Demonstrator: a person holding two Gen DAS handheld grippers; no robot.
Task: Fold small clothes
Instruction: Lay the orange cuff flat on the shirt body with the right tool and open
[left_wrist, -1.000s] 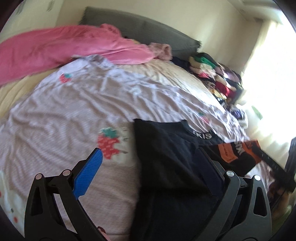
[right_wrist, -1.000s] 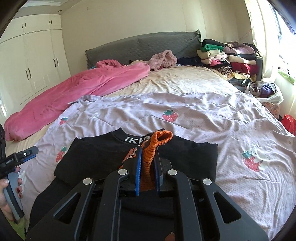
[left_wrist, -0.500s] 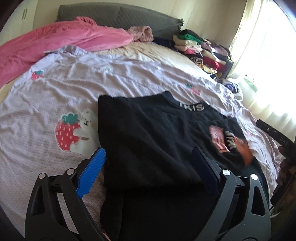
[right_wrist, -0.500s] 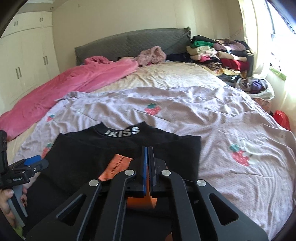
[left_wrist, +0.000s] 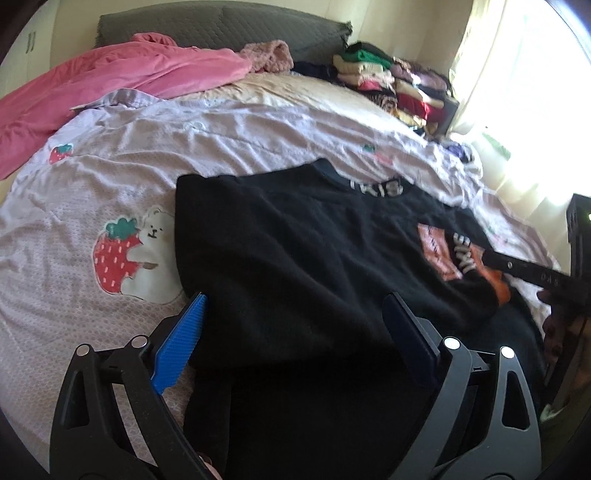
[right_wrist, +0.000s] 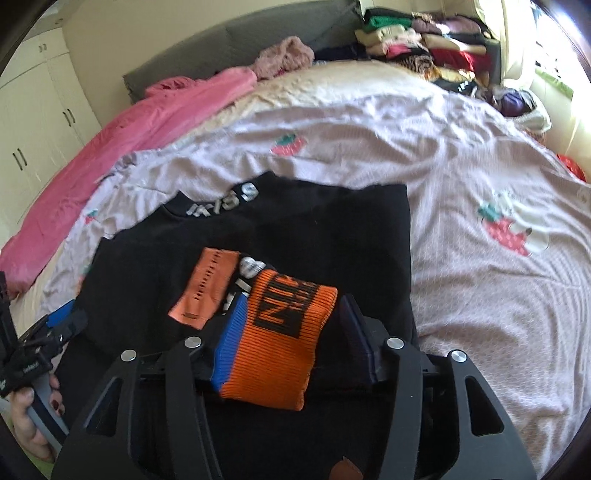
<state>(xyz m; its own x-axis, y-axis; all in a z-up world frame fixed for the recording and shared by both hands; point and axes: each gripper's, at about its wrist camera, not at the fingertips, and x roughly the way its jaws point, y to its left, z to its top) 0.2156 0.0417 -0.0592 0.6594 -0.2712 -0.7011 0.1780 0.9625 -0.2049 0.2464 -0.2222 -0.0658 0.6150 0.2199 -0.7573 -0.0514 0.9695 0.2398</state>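
Both grippers spread – right gripper (right_wrist: 291, 314) straddling orange cuff (right_wrist: 280, 332); left gripper (left_wrist: 295, 332) over black sweater (left_wrist: 295, 251).

A sweater (right_wrist: 258, 236) lies on a quilt (right_wrist: 461, 166) on the bed, its cuff (right_wrist: 284, 325) folded onto its middle. A blanket (right_wrist: 122, 147) lies along the bed's left edge; stacked clothes (right_wrist: 424, 40) sit at the far right corner.

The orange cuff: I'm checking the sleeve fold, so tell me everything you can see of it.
The orange cuff is ribbed knit with black block lettering, the end of a sleeve folded across the black sweater. It lies flat on the sweater's front, beside a lighter orange patch. The right gripper has open jaws on either side of it, the blue finger against its edge.
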